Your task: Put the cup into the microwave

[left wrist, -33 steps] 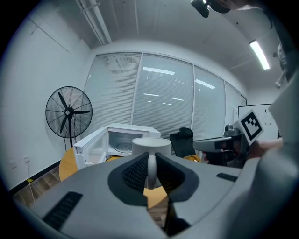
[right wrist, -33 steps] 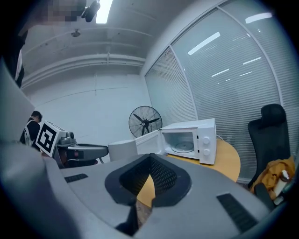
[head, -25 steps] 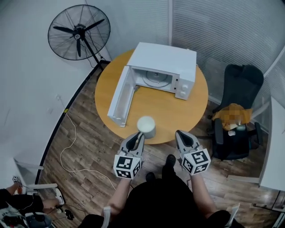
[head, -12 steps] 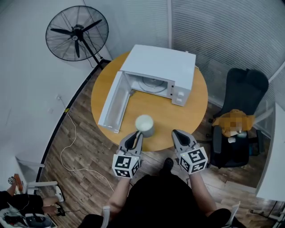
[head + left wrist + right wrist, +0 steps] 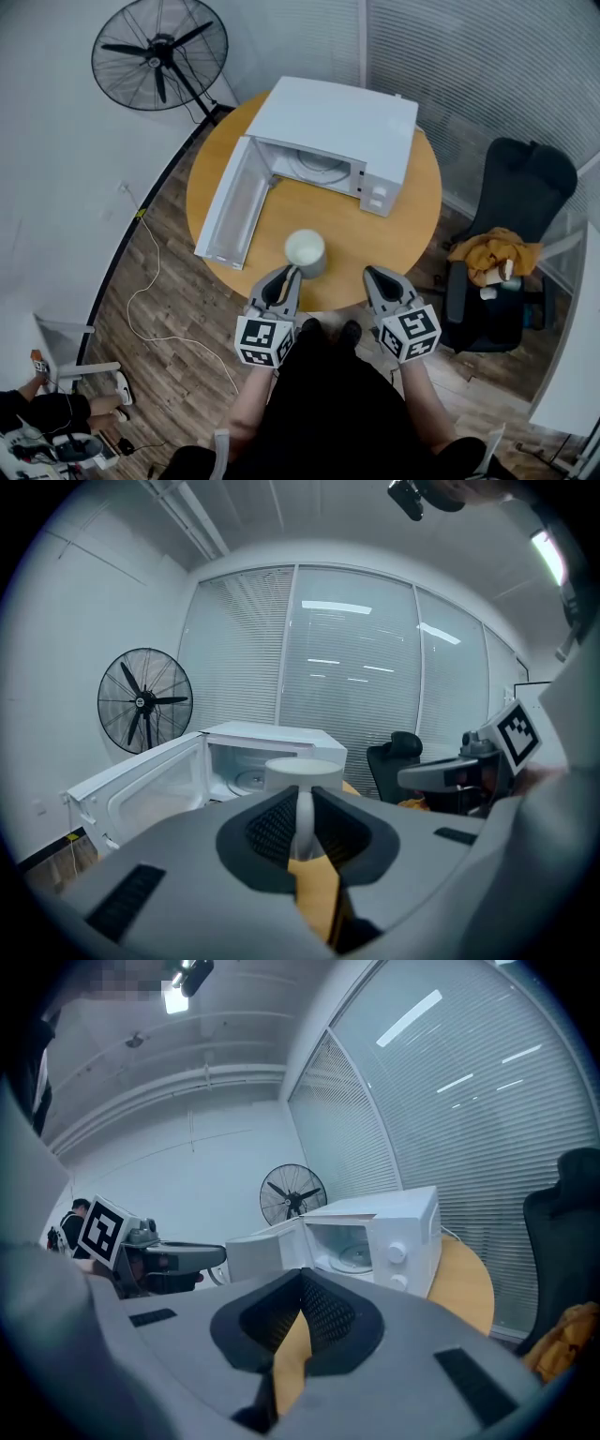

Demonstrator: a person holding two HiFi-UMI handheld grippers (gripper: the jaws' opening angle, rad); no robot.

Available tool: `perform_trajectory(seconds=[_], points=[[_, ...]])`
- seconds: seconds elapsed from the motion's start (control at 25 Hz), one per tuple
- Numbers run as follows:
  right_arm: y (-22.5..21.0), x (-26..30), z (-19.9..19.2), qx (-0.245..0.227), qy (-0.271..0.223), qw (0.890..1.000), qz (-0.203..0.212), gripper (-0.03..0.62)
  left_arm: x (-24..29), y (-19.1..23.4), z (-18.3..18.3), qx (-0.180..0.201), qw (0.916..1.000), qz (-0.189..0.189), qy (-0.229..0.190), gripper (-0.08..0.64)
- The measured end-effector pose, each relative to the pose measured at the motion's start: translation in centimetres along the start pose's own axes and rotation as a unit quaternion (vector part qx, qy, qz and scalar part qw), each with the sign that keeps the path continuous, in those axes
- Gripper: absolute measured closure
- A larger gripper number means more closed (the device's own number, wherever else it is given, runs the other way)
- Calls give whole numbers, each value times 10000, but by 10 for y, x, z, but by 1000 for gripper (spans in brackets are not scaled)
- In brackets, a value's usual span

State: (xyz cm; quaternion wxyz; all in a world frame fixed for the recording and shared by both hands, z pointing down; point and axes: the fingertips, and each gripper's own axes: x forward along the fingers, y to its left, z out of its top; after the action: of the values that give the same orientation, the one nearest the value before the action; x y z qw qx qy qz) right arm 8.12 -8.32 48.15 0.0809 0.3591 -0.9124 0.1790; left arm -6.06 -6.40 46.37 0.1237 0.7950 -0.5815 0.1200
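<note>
Seemingly the left gripper (image 5: 286, 275) is pinching the white cup (image 5: 306, 251) by its handle over the tabletop (image 5: 403, 225), at 6 o'clock from the open microwave (image 5: 337, 117), while the right gripper (image 5: 375, 277) is idling closed and empty, leaving the placing inside undone.

Wood floor (image 5: 178, 309), white walls (image 5: 47, 169), blinds (image 5: 487, 56), standing fan (image 5: 159, 54), black chair (image 5: 511, 202).

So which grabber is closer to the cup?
Left. The left gripper is right at the cup's near side, a strip of it between the jaws. The right gripper sits apart, off to its right.
</note>
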Motion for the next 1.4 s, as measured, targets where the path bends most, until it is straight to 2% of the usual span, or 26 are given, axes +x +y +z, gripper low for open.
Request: perform_trajectory(seconds=[0.32,0.52,0.92,1.4], points=[[1,14,-1,23,89,9999,55,581,12,13,-2,31,10000,60,-1,518],[-3,23,14,-86,95,9999,-46,581,30,27,5,62,10000,4,-50,518],[-19,54,47,-208,46,9993,-315,581,91,60,21,180,9996,-188,-135,518],[-24,94,45,-66,254,9982,-546,581,158,95,4,342,9987,-385,8,518]])
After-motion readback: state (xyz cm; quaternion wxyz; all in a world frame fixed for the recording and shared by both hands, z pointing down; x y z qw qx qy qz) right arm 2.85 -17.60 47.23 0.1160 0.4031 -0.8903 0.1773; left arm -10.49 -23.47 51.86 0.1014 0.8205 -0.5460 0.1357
